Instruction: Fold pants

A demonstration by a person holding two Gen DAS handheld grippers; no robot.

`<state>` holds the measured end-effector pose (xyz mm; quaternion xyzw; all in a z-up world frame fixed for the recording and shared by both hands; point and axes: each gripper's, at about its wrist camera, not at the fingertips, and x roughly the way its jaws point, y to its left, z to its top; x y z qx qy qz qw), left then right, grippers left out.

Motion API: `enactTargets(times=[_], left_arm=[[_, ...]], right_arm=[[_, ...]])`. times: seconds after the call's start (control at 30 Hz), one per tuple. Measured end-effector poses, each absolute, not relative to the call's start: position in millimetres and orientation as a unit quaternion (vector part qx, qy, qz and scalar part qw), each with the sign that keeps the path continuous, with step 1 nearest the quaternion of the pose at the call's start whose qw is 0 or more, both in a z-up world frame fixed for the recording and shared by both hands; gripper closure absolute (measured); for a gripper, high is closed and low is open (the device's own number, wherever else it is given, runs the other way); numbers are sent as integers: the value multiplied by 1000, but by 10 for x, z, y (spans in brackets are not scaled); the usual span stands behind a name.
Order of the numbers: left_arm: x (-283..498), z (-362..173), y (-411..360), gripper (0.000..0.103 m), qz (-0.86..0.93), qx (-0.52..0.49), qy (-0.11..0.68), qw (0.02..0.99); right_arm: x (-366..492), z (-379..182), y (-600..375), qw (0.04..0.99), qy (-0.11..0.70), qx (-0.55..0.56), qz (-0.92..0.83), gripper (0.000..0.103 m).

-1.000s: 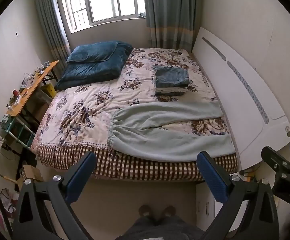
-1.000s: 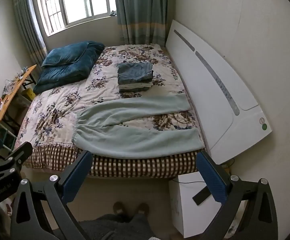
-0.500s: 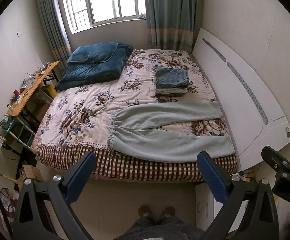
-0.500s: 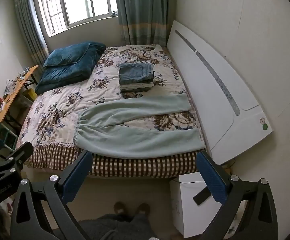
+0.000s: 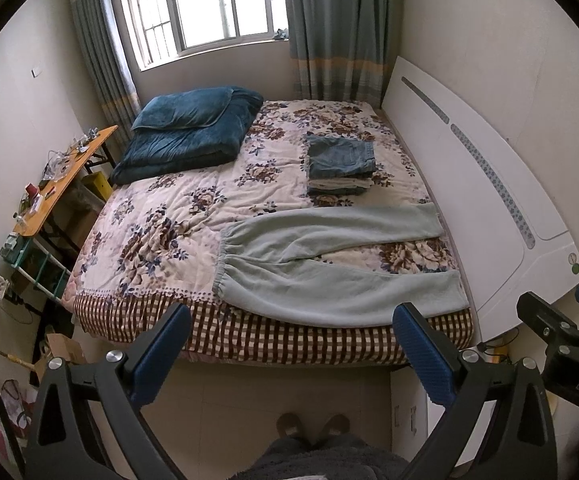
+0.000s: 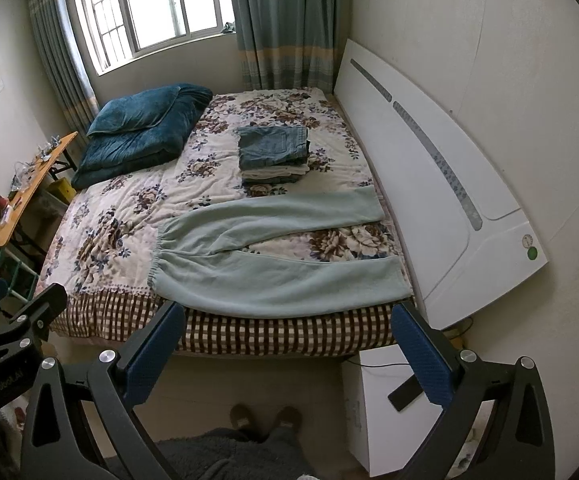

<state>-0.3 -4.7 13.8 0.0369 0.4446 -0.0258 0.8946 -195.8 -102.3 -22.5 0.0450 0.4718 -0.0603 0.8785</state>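
- Pants (image 5: 329, 264) lie flat across the near edge of the bed (image 5: 161, 216), waistband to the left, two legs spread to the right, near hem over the checked border.
- Left gripper (image 5: 289, 344) is wide open and holds nothing, well apart from the cloth; I think it should take the waistband corner.
- Right gripper (image 6: 289, 340) is also wide open and empty; it should take the near leg hem, then both lay this leg on the far one.
- Stack (image 5: 341, 168) of folded clothes sits just behind the far leg and may be bumped.
- Headboard (image 5: 489, 200) at the right limits room.
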Motion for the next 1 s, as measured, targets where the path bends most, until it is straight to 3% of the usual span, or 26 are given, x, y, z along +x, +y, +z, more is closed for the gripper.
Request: enactTargets(times=[1.0], left_arm=[[64, 171, -181, 0, -28, 42, 445, 894]], right_arm=[[-1910, -161, -1101, 879, 471, 55, -57, 0]])
